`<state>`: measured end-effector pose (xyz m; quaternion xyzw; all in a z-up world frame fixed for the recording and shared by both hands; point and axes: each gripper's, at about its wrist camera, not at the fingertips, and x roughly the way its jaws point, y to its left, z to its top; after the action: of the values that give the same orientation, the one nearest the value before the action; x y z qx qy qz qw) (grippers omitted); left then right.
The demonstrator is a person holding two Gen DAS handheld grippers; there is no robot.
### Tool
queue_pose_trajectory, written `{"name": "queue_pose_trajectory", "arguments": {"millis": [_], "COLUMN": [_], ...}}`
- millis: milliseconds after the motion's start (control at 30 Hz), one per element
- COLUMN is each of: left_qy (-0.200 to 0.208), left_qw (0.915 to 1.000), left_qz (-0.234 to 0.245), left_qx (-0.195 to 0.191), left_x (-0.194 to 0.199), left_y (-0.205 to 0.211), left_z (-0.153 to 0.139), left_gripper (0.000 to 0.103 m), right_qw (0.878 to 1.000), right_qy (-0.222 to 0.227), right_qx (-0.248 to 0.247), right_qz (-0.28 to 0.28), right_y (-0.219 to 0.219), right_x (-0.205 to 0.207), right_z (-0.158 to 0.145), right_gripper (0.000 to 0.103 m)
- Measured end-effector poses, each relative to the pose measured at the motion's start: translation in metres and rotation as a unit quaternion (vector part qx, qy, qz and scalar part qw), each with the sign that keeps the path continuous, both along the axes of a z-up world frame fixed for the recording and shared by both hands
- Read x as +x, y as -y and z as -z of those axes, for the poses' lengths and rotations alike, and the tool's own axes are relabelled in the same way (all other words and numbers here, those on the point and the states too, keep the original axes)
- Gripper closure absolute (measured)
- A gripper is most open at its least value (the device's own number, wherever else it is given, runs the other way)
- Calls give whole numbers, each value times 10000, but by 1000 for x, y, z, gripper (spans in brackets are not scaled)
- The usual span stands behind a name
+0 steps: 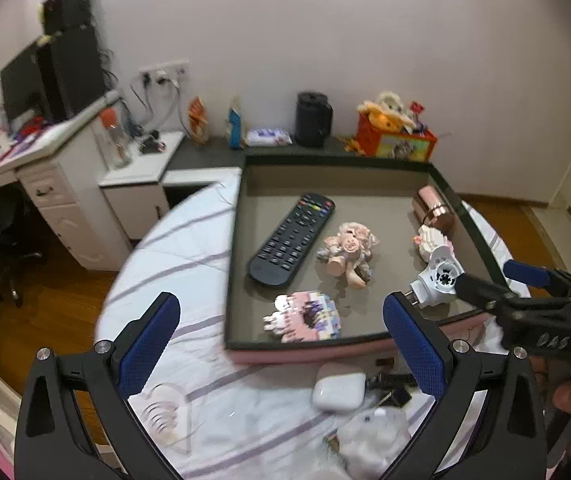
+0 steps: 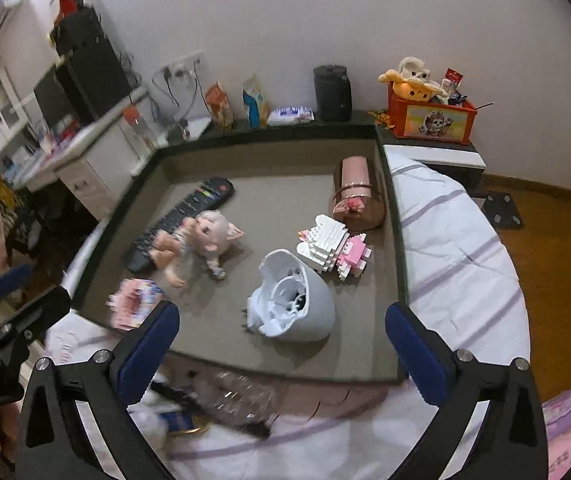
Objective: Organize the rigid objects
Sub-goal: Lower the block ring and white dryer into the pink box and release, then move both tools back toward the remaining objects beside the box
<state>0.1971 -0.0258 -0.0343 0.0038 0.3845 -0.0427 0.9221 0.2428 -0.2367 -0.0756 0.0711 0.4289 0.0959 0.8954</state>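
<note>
A shallow grey tray (image 1: 369, 188) with a dark rim lies on the bed. In it are a black remote (image 1: 291, 240), a pig figurine (image 1: 347, 252), a pink block model (image 1: 305, 316), a white plug-in device (image 2: 295, 300), a white and pink block toy (image 2: 333, 246) and a rose-gold cup (image 2: 355, 194). My left gripper (image 1: 281, 344) is open and empty over the tray's near left corner. My right gripper (image 2: 281, 344) is open and empty just short of the white device. A white earbud case (image 1: 339, 392) lies on the sheet before the tray.
The bed has a white sheet with purple stripes (image 1: 189, 276). A clear bottle (image 2: 241, 396), black clips (image 1: 389, 390) and a fluffy white toy (image 1: 377, 436) lie near the tray's front edge. A headboard shelf holds a black speaker (image 1: 313, 120) and an orange toy box (image 1: 397, 140). A white desk (image 1: 57, 168) stands left.
</note>
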Motion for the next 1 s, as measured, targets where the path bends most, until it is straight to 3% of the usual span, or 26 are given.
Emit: {"name": "queue_pose_trajectory", "arguments": {"millis": [200,467,1000], "left_qy": [317,432,442], "left_qw": [9992,9981,9975], "left_qz": [-236,-426,-551], "left_qx": [32,105,69], "left_x": [-45,-96,-186], "left_y": [-16,-25,-20], "left_z": [-27,-40,-41], "left_gripper": [0,0,0], "right_qw": [9988,9952,9902], "right_qy": [474,974,1278], "right_qx": [74,-44,-444], "right_qz": [108,113,337], "right_y": [-4,-15,-25], "right_x": [-46,-116,-216], "right_z": [-41,-80,-91], "right_gripper": [0,0,0]}}
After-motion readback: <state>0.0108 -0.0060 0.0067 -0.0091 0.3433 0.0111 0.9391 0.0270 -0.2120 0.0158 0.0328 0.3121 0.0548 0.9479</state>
